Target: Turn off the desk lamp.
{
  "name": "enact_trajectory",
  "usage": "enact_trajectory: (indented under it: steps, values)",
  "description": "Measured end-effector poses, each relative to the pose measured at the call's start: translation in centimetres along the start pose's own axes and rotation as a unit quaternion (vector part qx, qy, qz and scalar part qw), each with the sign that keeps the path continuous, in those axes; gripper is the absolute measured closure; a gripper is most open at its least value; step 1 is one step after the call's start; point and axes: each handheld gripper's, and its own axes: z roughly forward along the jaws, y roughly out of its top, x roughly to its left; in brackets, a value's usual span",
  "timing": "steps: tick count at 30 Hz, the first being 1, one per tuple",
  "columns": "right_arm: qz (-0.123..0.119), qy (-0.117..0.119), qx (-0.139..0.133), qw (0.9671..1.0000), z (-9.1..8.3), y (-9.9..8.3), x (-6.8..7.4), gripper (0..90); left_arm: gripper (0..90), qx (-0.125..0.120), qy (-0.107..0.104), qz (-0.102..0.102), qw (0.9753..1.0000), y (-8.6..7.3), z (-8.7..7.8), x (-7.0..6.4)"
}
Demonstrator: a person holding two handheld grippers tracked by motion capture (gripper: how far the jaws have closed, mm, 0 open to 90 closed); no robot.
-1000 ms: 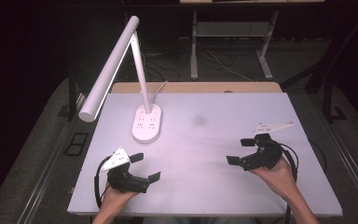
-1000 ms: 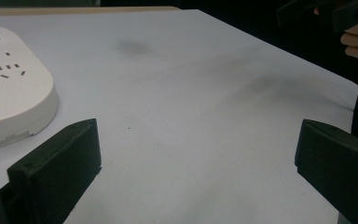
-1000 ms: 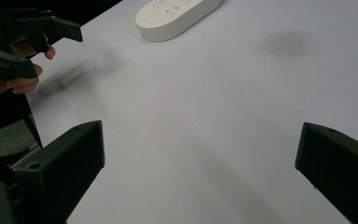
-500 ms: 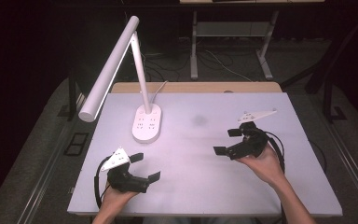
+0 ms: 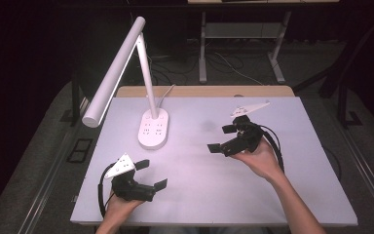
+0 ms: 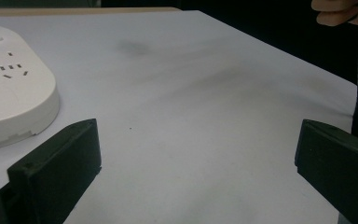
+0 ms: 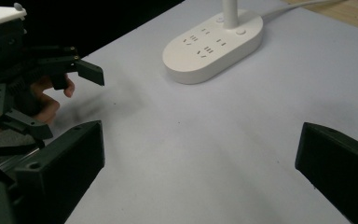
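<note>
**Both grippers open, the lamp base between them**

The white plastic desk lamp (image 5: 126, 68) stands in the upper left of the high view, its oval socket base (image 5: 154, 128) resting on the pale matte table sheet (image 5: 199, 195). A thin stem rises from the base and hinges to a long tubular head that slopes down toward the left edge. A white cord runs off behind the base.

The left gripper (image 5: 148, 174) sits low and left of centre in that view, jaws spread wide and holding nothing. The right gripper (image 5: 221, 138) is right of centre, lifted off the sheet, jaws likewise wide apart and empty, turned toward the base. Both are well apart from the lamp.

Judging by its aim, the right gripper's likely job is to reach the base, perhaps a button near the stem. To do that well, come in low and slow, keep the jaws square to the smooth rounded rim (image 7: 200, 70), and avoid knocking the stem. The glossy shell looks slippery, so a firm, centred contact would serve better than a grazing touch. The left gripper could steady the near end of the base (image 6: 14, 102).
</note>
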Motion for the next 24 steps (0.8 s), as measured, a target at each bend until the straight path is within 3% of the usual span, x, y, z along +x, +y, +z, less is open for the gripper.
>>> enact_trajectory:
  steps: [24]
  values:
    - [-0.030,0.027,0.019,0.9990,5.5,4.5,0.6,1.2,0.0,0.005,-0.006,0.000,1.0000,0.0,0.3,0.2]
